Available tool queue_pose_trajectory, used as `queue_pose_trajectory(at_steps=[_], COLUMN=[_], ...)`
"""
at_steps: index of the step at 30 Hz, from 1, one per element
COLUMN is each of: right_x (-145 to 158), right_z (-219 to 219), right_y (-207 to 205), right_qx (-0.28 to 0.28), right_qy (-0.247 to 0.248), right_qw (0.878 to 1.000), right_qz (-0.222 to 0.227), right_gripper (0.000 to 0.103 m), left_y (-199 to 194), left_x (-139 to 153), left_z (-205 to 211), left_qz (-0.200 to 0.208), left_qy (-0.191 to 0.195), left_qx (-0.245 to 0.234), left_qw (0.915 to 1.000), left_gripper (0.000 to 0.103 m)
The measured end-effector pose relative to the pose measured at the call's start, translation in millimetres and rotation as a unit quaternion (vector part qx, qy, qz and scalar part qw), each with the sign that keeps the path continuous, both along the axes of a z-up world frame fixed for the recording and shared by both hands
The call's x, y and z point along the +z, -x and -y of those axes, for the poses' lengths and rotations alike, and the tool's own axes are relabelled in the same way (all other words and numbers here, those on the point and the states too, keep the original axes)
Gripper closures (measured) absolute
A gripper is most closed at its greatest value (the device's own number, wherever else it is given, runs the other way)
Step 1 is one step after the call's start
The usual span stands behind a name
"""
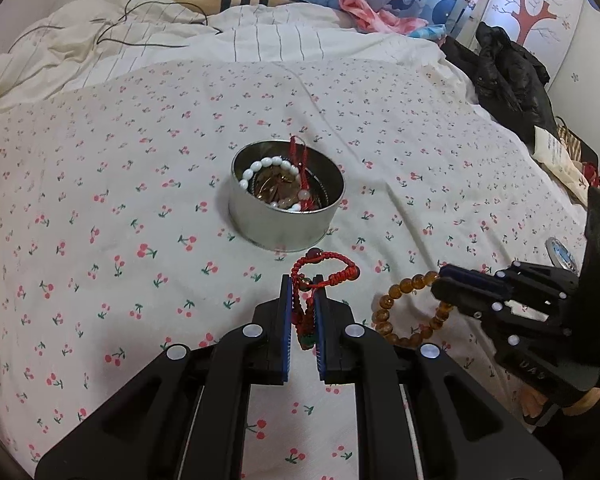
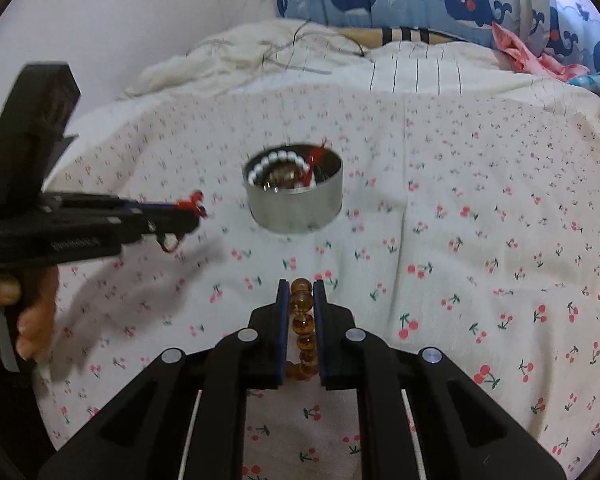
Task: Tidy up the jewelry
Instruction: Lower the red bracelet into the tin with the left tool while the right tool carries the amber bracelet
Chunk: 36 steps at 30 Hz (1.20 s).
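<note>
On a bed (image 1: 100, 200) spread with a cherry-print sheet, a person works two tools toward a round metal tin (image 1: 286, 196) that already holds a white bead bracelet (image 1: 260, 168) and other pieces, one red cord draped over its far rim; the left hand-held gripper (image 1: 303, 308) is clenched on a red cord bracelet (image 1: 320, 272), whose knotted loop juts forward past the tips while its tail hangs between the blue pads; the right hand-held gripper (image 2: 302, 304) grasps an amber bead bracelet (image 2: 302, 320), beads stacked in a line between its pads, the rest of the ring hanging free to the side; both pieces sit near the tin and short of it, apparently held clear of the sheet so each can be carried over the rim and dropped in; the loose cord looks likelier to snag on the pads than the rigid beads.
</note>
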State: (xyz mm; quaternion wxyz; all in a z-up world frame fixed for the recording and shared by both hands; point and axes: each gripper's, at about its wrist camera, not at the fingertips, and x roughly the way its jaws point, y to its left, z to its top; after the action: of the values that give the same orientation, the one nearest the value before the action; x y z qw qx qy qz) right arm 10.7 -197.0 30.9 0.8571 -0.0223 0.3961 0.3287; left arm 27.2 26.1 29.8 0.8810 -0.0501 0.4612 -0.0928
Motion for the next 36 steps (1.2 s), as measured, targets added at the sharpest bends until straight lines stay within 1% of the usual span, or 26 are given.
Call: queue_pose_trajectory(at_steps=[3, 8, 11, 14, 20, 25, 27, 31, 36], right_x=[7, 17, 22, 27, 37, 51, 56, 63, 75], right_z=[5, 4, 5, 7, 5, 3, 4, 1, 0], right_y=[-1, -1, -2, -7, -23, -39, -45, -56, -69], right_qx=[-0.001, 0.007, 0.009, 0.009, 0.010, 0.014, 0.016, 0.020, 0.018], right_qy=[-0.022, -0.045, -0.058, -0.073, -0.091, -0.107, -0.117, -0.124, -0.135], right_qw=[1.000, 0.999, 0.998, 0.997, 0.996, 0.994, 0.993, 0.992, 0.990], right_qz=[0.003, 0.011, 0.009, 0.005, 0.004, 0.015, 0.016, 0.016, 0.025], right_gripper=[0.091, 0.091, 0.091, 0.091, 0.091, 0.091, 0.091, 0.091, 0.091], left_y=[-1, -3, -6, -10, -24, -29, -30, -39, -62], left_x=[2, 5, 7, 9, 11, 9, 9, 10, 12], left_z=[2, 1, 1, 4, 6, 7, 8, 8, -1], left_qz=[0.004, 0.011, 0.013, 0.019, 0.026, 0.032, 0.033, 0.030, 0.027], left_qy=[-0.004, -0.014, -0.013, -0.021, -0.025, -0.049, -0.052, -0.043, -0.004], left_qx=[0.000, 0.009, 0.014, 0.015, 0.025, 0.036, 0.036, 0.036, 0.044], left_qw=[1.0000, 0.9998, 0.9997, 0.9995, 0.9990, 0.9976, 0.9975, 0.9979, 0.9987], left_gripper=[0.094, 0.094, 0.094, 0.094, 0.094, 0.094, 0.094, 0.094, 0.094])
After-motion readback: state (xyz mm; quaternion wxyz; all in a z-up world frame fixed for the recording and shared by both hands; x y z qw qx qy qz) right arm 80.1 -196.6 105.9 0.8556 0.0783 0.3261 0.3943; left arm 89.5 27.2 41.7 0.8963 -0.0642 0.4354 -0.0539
